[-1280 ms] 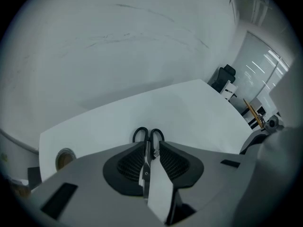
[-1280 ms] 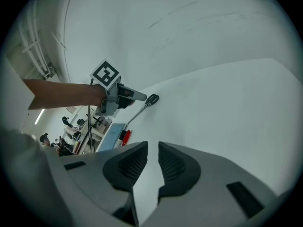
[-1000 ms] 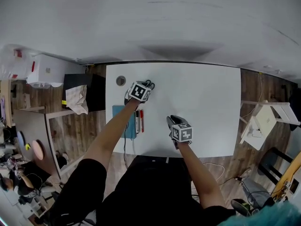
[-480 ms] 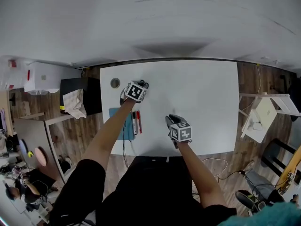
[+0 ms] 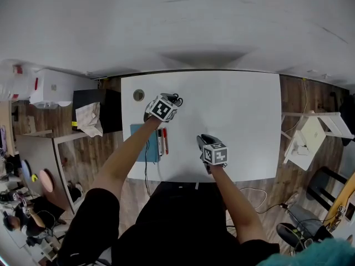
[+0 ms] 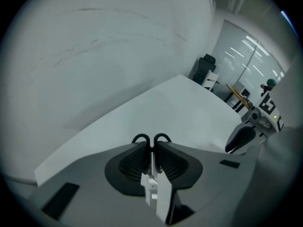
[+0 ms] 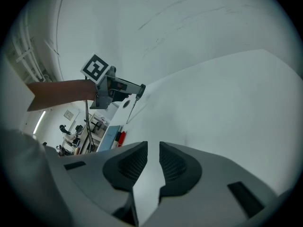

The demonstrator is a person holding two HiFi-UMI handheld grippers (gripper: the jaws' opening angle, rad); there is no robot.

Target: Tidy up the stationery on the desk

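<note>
Left gripper: jaws clenched on a pair of scissors, and they have just been closing on it. The scissors sit between the ribbed pads. Their two black loop handles stick out past the fingertips, and a pale metal part runs back between the jaws toward the camera. In the head view this gripper is raised just past the far right corner of the blue notebook, and the scissors are in its grip above the desk, off the surface. The person's left forearm crosses over the notebook's middle.

Right gripper: released. Its jaws stand a narrow gap apart with only bare desk showing through them, and nothing is held. In the head view it lies well to the right of the notebook, about level with the notebook's near end.

A red marker and a black marker lie side by side just beside the notebook's right edge, parallel to it. A small round grommet is set in the desk beyond the notebook's far left corner, to the left of the left gripper. A thin dark cable runs from the notebook's near edge off the front of the desk.
</note>
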